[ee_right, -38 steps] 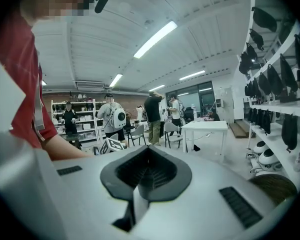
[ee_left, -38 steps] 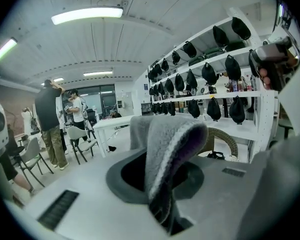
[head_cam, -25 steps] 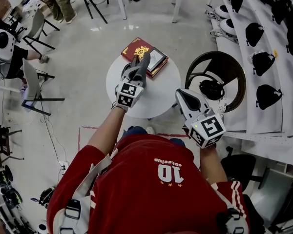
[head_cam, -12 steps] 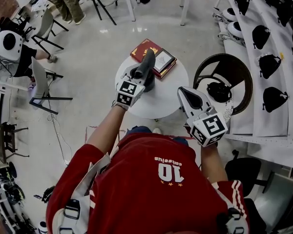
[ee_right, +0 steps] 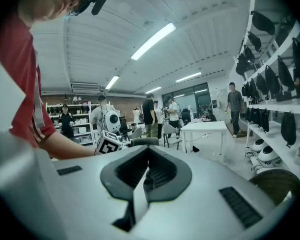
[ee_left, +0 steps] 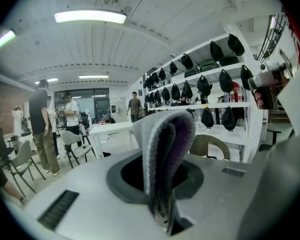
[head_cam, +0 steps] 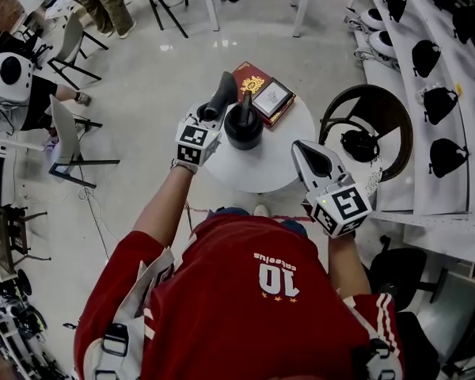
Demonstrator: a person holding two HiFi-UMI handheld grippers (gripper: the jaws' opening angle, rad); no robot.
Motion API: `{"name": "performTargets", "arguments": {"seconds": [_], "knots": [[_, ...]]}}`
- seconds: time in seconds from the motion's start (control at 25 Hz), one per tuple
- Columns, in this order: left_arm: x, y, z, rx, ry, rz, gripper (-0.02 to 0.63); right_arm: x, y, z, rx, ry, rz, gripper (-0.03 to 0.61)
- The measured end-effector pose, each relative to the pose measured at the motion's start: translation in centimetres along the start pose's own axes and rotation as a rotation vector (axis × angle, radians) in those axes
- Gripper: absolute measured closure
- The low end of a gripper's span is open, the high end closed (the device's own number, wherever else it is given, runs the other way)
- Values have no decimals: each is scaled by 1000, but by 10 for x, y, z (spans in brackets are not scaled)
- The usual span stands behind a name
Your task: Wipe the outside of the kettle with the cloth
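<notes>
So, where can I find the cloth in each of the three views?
Head view: the cloth stands up from the left tool, just left of the kettle.
Left gripper view: centre, pinched in that tool's jaws.
Right gripper view: unsure; perhaps the dark strip near the centre.
Shared landmark: the shelves of black bags, on the right in all three.
</notes>
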State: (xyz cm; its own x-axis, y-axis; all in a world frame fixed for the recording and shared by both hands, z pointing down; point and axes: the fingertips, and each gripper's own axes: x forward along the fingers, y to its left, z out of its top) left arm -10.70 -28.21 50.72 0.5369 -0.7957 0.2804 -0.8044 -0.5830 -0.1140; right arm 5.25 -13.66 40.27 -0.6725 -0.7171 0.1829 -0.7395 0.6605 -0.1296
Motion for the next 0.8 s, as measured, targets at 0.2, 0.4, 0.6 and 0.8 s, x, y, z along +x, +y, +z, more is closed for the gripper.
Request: {"name": "performTargets", "arguments": {"seconds": [0.2, 0.4, 0.6, 0.8], "knots": [[12, 14, -19, -29, 29, -51, 568, 4, 14, 0, 1, 36, -53, 561], [29, 18, -43, -52, 68, -109, 568, -2, 25, -3, 10, 60, -127, 561], [38, 18, -62, -88, 89, -162, 568, -9, 33, -13, 26, 82, -195, 561], [35, 13, -72, -134, 84, -210, 568, -9, 43, -21, 42, 100, -239, 561]]}}
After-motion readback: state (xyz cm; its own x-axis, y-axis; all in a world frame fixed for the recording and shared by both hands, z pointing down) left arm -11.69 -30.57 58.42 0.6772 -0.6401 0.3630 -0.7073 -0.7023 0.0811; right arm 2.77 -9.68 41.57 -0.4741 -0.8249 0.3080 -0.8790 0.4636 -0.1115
